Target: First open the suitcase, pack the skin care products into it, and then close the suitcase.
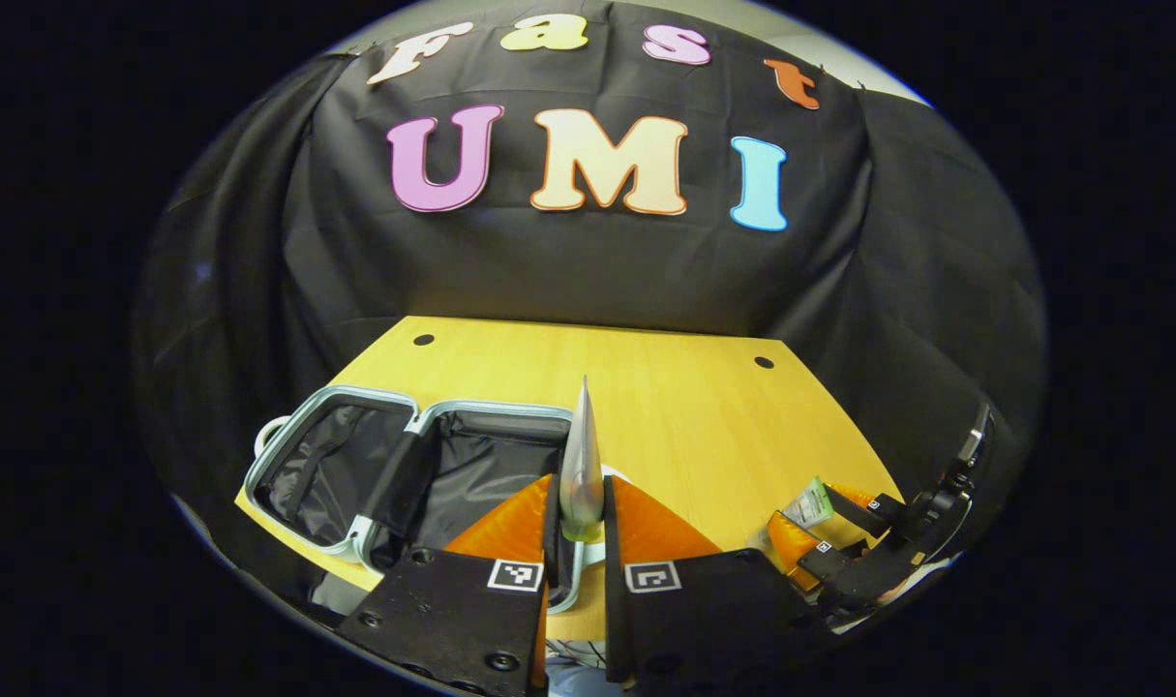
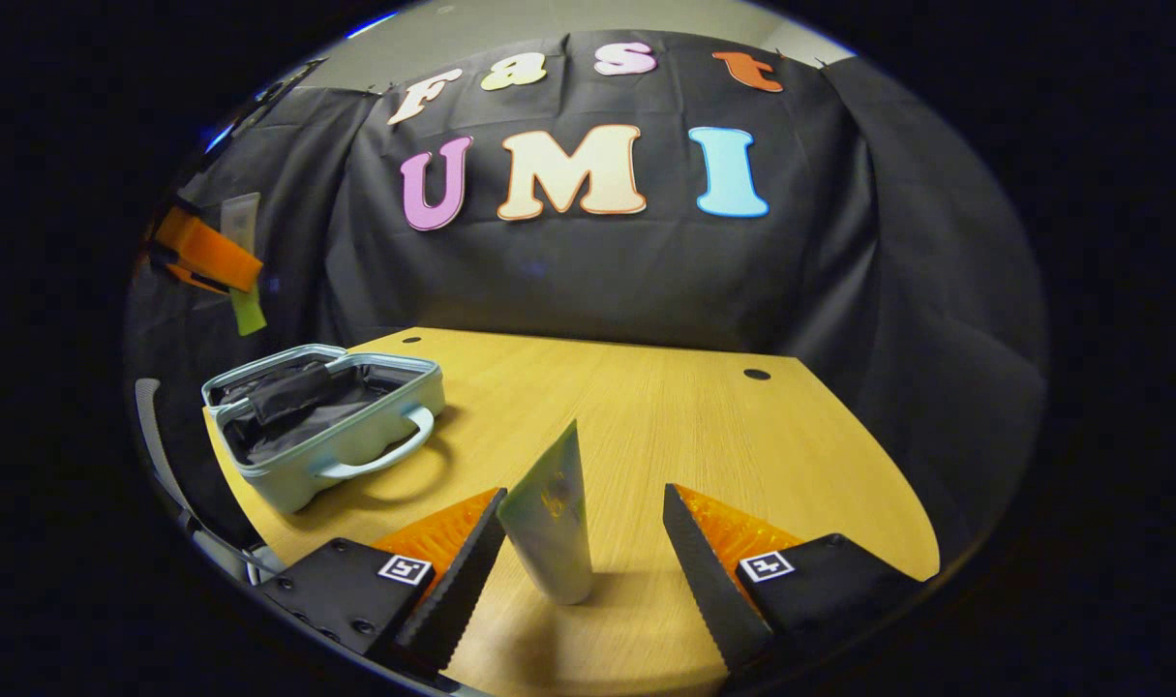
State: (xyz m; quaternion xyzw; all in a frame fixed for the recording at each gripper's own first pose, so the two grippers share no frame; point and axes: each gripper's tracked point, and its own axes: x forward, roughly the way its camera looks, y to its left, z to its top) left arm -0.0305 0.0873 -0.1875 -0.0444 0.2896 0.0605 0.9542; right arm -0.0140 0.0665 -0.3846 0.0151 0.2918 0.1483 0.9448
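A pale blue suitcase (image 1: 280, 443) lies open on the wooden table (image 1: 665, 407), showing its black lining. My left gripper (image 1: 581, 481) is shut on a silver tube (image 1: 582, 455), held upright above the case's right half. In the right gripper view the suitcase (image 2: 355, 447) sits at the left with its handle facing the table's middle. A whitish-green tube (image 2: 554, 523) stands on its cap between the fingers of my open right gripper (image 2: 583, 490), close to the left finger (image 2: 467, 571). High at the left, the left gripper (image 2: 227, 266) holds its tube (image 2: 241, 218).
Bare wooden tabletop (image 2: 665, 426) stretches behind and to the right of the standing tube, with two small dark holes near its far edge. Black cloth walls close in the back and sides. The right gripper (image 1: 822, 515) hovers at the table's right front corner.
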